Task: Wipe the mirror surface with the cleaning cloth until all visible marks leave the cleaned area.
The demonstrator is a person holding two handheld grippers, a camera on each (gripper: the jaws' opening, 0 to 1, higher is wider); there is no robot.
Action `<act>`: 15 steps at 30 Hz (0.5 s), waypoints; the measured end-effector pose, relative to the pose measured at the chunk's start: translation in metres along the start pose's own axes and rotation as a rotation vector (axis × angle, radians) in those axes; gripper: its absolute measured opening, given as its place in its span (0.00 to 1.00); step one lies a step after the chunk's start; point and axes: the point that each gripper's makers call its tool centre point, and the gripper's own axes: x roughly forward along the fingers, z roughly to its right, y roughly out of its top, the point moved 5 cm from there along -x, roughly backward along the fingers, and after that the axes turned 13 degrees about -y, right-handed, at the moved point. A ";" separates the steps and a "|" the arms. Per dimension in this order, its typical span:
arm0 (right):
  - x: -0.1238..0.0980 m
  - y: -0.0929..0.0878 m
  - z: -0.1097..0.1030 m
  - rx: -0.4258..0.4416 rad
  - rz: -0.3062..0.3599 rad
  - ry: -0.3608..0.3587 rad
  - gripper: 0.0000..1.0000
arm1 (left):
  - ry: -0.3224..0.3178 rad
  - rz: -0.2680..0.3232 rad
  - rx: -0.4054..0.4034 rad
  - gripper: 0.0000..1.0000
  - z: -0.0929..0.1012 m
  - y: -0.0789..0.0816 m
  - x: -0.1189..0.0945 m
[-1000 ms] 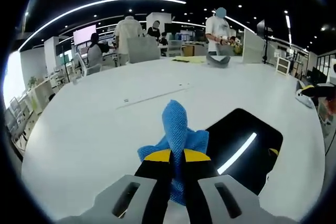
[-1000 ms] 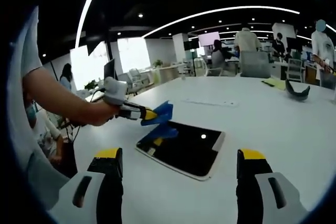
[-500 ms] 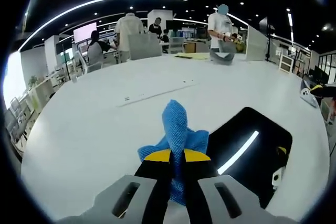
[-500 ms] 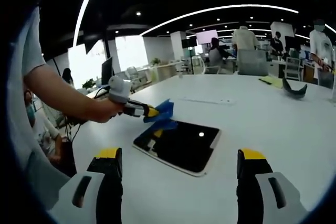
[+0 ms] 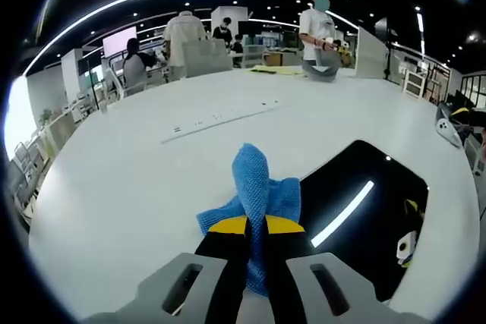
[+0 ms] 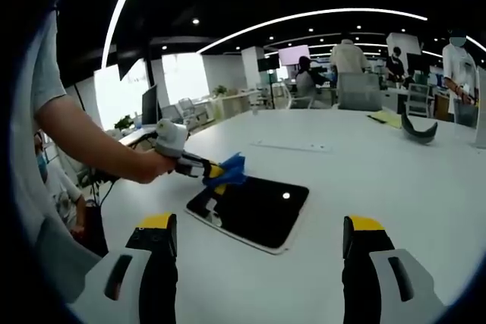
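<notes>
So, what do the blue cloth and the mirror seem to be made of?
The blue cloth, held in the left claw, looks like soft knitted microfibre: a fine mesh weave shows and it folds limply. The mirror looks like glossy glass in a thin pale frame: it reflects ceiling lights sharply.

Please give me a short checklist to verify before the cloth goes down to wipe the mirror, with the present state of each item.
1. Left gripper shut on the blue cloth: ok.
2. Cloth over the mirror, at its near-left corner: ok.
3. Cloth touching the glass: cannot tell.
4. Right gripper open, holding nothing, off the mirror: ok.
5. Mirror lying flat on the white table, whole outline in the right gripper view: ok.
6. Marks on the glass: cannot tell, reflections cover it.
</notes>
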 end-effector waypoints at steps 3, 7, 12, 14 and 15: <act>0.000 -0.004 0.000 0.011 -0.007 -0.002 0.90 | -0.001 -0.005 0.012 0.04 -0.001 0.001 0.000; 0.001 -0.005 -0.001 0.017 -0.007 0.001 0.90 | 0.000 -0.009 0.012 0.04 0.000 0.001 0.001; 0.002 -0.003 -0.002 0.017 -0.002 0.004 0.90 | -0.002 -0.011 0.016 0.04 -0.002 0.002 0.002; 0.002 -0.002 -0.001 0.016 0.002 0.003 0.90 | -0.004 -0.012 0.019 0.04 -0.002 0.002 0.003; 0.002 -0.001 -0.001 0.018 0.003 0.003 0.90 | -0.005 -0.011 0.017 0.04 -0.002 0.002 0.003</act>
